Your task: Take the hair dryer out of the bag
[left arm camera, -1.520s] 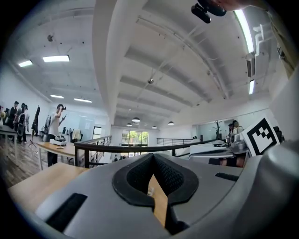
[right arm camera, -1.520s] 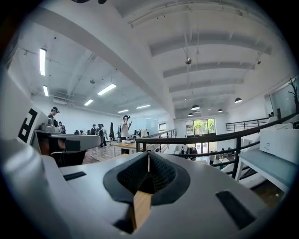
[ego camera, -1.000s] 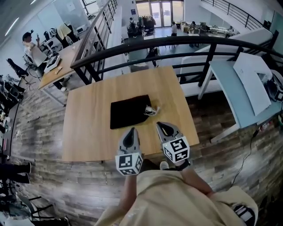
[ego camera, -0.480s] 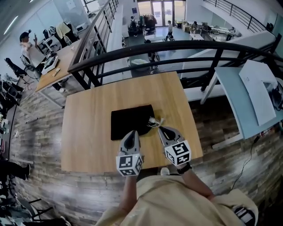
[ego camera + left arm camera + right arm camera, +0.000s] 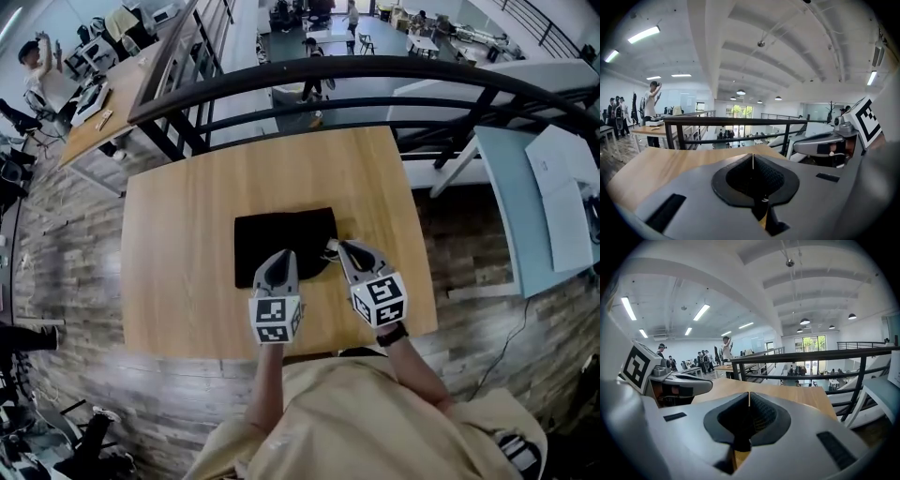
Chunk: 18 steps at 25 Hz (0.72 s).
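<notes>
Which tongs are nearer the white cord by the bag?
Right. The right tongs tip is beside the cord; the left tongs hang over the bag, further left.

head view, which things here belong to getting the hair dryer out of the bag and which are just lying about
Job: black bag, white cord at its right edge, left gripper, right gripper, both shut.
Lying about: white papers on the blue desk, black railing.

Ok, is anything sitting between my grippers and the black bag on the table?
Nothing visible does. The left gripper and right gripper, both shut, sit at the black bag's near edge. Only a white cord lies at the bag's right side, beside the right gripper. The dryer itself doesn't show.
</notes>
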Motion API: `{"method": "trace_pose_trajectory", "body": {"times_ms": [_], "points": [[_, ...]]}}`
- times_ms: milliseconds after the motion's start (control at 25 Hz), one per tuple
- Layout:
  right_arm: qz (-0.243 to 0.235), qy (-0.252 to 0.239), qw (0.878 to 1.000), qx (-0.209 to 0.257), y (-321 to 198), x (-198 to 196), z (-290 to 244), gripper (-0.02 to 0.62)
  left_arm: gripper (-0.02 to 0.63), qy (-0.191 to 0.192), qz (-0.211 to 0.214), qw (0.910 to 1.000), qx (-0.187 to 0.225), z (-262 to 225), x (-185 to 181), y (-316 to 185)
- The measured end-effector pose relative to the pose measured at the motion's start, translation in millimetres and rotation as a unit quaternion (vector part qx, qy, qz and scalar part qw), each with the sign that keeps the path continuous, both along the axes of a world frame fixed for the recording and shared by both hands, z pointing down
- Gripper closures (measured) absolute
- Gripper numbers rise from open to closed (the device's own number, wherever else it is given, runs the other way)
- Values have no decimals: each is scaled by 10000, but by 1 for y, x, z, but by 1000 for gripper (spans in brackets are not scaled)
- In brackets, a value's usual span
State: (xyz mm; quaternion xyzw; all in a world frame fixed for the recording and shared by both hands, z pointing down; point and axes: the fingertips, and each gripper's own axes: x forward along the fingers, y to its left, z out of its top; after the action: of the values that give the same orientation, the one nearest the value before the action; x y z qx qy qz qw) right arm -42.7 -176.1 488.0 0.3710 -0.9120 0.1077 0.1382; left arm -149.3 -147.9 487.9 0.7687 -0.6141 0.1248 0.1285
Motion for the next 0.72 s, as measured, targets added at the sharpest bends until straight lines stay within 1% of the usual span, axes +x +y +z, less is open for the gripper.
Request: {"method": "trace_pose_trajectory", "body": {"times_ms": [160, 400, 480, 720], "points": [[26, 123, 9997, -208, -28, -10, 21, 578, 594, -209, 222, 9984, -467, 35, -11, -29], [81, 282, 9986, -451, -63, -20, 53, 578, 586, -514, 440, 9924, -1026, 88, -25, -66], [55, 325, 9982, -507, -68, -22, 61, 578, 547, -568, 507, 9894, -1238, 105, -26, -74], [31, 447, 9963, -727, -78, -26, 87, 578, 460, -504, 584, 9795, -1860, 155, -28, -91]]}}
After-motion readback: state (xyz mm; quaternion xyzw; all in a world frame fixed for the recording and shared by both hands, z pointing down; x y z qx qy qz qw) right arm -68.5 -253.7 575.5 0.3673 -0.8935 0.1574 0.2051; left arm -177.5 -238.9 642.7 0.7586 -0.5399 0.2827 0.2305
